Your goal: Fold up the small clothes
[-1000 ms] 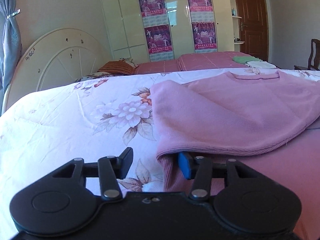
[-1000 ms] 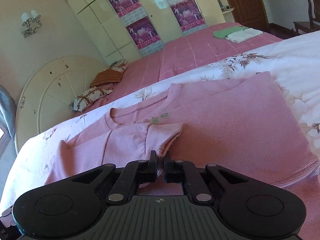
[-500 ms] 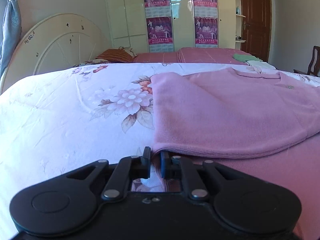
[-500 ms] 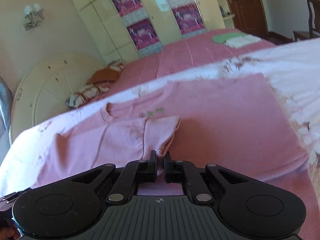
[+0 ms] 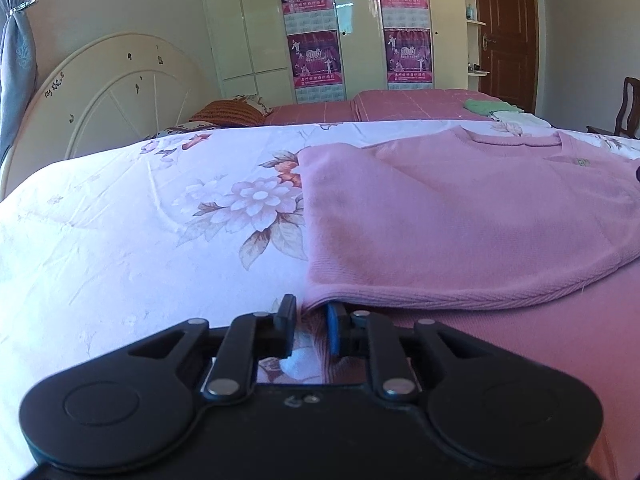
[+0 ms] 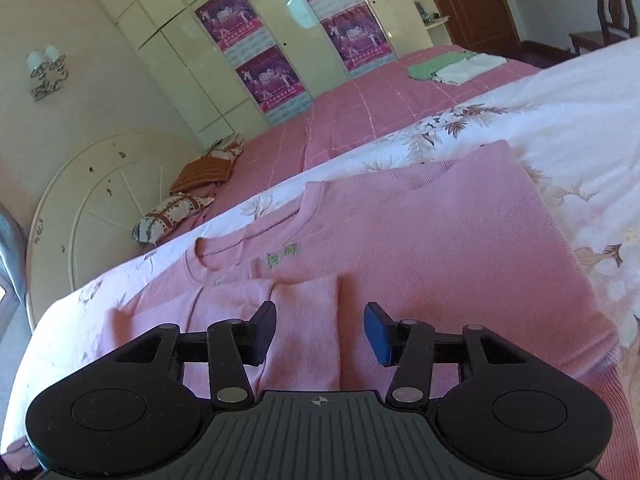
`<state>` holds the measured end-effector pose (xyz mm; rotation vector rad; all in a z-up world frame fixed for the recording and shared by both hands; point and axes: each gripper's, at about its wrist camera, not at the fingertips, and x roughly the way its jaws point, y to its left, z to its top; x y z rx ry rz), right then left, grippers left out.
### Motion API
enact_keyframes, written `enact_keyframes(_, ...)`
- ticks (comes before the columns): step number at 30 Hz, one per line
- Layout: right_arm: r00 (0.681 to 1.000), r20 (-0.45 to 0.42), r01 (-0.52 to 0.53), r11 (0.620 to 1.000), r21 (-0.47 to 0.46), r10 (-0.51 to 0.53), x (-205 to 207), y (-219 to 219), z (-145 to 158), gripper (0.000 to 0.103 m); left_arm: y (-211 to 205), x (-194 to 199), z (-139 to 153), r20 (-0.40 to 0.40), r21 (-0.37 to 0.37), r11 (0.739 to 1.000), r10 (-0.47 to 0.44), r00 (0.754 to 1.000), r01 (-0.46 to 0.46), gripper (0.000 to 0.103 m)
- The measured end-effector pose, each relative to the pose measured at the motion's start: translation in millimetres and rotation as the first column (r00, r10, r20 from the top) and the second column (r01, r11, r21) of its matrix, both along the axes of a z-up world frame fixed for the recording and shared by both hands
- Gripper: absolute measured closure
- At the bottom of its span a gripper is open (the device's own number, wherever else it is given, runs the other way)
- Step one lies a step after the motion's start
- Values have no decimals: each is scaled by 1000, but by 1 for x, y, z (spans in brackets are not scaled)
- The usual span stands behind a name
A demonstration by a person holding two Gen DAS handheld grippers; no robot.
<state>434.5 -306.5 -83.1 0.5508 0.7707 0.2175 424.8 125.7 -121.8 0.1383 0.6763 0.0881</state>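
Now the pink sweater [image 6: 440,248] lies flat on the floral bedsheet [image 5: 120,240]. The right gripper [image 6: 320,332] has just opened wide above the folded sleeve [image 6: 304,320], holding nothing. The left gripper [image 5: 310,328], just parted slightly, sits at the sweater's hem corner, gripping nothing.

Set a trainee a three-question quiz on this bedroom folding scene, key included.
1. True or false: the right gripper is clamped on the folded sleeve.
2. What lies on the far bed? A) green and white folded clothes B) a backpack C) a laptop
3. In a few words: what does the pink sweater rest on?

Key: 1 false: its fingers have just been opening, and the sleeve lies flat between them, unpressed. 2 A. 3 the floral sheet.
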Motion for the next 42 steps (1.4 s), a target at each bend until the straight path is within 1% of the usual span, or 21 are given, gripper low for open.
enact_keyframes(3,999,-45,-7,999,47,9,25,-4,-14,54,-1,0,-1,0,5,1000,-4,1000,4,89)
enact_keyframes(4,999,-47,-16,998,57,19,30,-5,-16,60,-1,0,-1,0,5,1000,-3,1000,3,89)
enact_keyframes(5,998,-51,-29,999,44,31,34,-2,-16,70,-1,0,-1,0,5,1000,-3,1000,3,89)
enact_keyframes(6,996,-65,-59,998,24,61,37,1,-16,96,-1,0,-1,1,5,1000,-2,1000,2,89)
enact_keyframes(7,993,-71,-89,996,8,89,39,5,-15,99,-1,0,-2,1,4,1000,0,1000,0,89)
enact_keyframes(9,995,11,-100,992,-71,101,28,10,1,99,-1,0,-2,4,3,1000,2,1000,-2,89)
enact_keyframes(11,988,147,-46,997,-62,55,5,5,22,99,-1,0,-2,5,6,1000,2,1000,-2,89)
enact_keyframes(12,985,166,-31,995,-90,46,0,5,23,99,-2,0,-3,4,11,1000,2,1000,-2,89)
enact_keyframes(14,996,72,-47,982,-182,61,9,14,7,99,-3,0,-2,2,19,1000,2,1000,-2,89)
enact_keyframes(18,999,31,-34,986,-163,40,8,12,-9,99,-3,-1,-2,0,22,1000,-2,1000,2,89)
enact_keyframes(20,999,10,-41,983,-179,44,7,14,-13,99,-2,-4,1,-11,59,998,-23,1000,24,82)
enact_keyframes(22,999,-6,-49,980,-193,49,10,12,-11,99,6,-19,13,8,52,998,-36,999,35,60)
enact_keyframes(24,1000,26,-9,972,-233,15,3,8,2,99,13,-34,28,81,-6,999,-42,996,43,56)
enact_keyframes(25,998,61,-1,971,-239,16,-3,5,10,99,11,-33,33,89,-26,998,-53,995,56,56)
enact_keyframes(28,993,93,-51,975,-218,72,-15,8,19,99,-6,-12,30,80,-119,984,-124,989,133,57)
enact_keyframes(31,987,46,-141,960,-243,157,-20,26,5,99,-21,12,6,7,-205,959,-196,981,193,55)
enact_keyframes(32,986,20,-157,952,-265,168,-22,29,-2,99,-24,15,-4,-7,-204,960,-195,981,189,54)
enact_keyframes(34,983,40,-159,947,-278,177,-28,26,-12,100,-22,19,1,-12,-217,956,-203,979,196,53)
enact_keyframes(37,986,62,-129,947,-293,154,-28,23,-1,99,-20,35,18,60,-229,951,-202,978,210,47)
enact_keyframes(39,982,99,-130,952,-279,163,-16,26,4,99,-25,64,19,51,-212,957,-193,980,200,47)
enact_keyframes(42,979,90,-153,952,-263,182,13,42,1,99,-24,117,7,-3,-222,963,-156,988,152,48)
